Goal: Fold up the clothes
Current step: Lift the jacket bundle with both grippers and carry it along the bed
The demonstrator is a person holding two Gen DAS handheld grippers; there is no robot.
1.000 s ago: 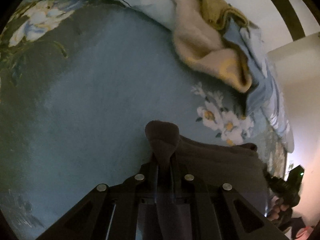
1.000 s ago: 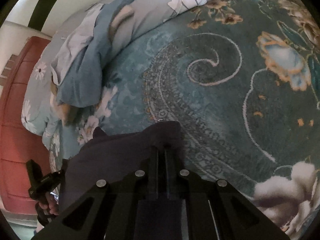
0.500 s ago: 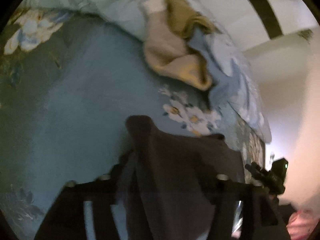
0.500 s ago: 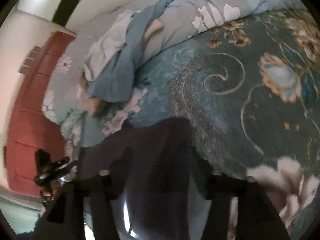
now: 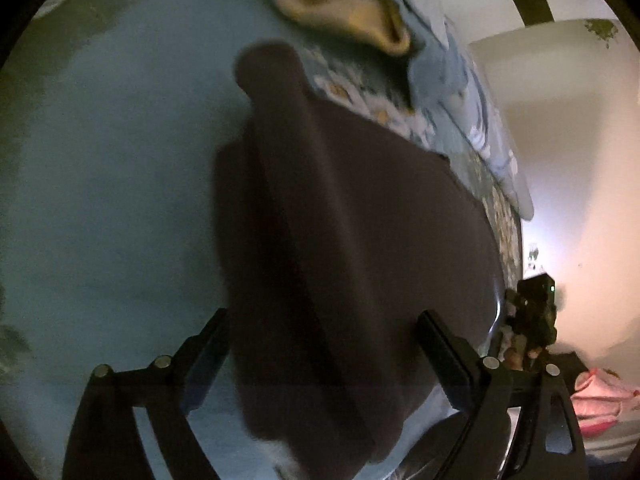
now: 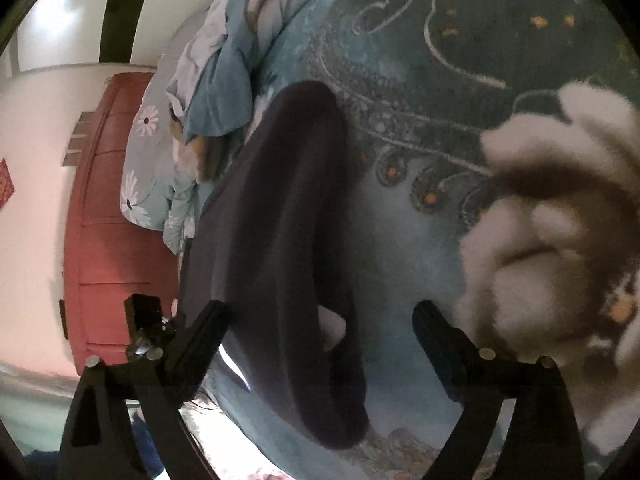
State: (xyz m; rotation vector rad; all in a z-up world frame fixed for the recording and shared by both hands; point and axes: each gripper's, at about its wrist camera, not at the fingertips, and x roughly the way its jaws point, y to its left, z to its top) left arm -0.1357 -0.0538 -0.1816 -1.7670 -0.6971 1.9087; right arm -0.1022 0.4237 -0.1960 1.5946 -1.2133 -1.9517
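We have just let go: left gripper (image 5: 322, 320) and right gripper (image 6: 320, 310) gape wide, dark brown cloth garment (image 5: 360, 240) dropped folded on the bed (image 5: 120, 160).

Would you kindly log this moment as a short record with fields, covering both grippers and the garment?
left gripper: open, fingers spread either side of the garment
right gripper: open, fingers likewise spread
dark garment: released, lying on the blue floral bedspread
background: beige clothing piled at the bed's far edge
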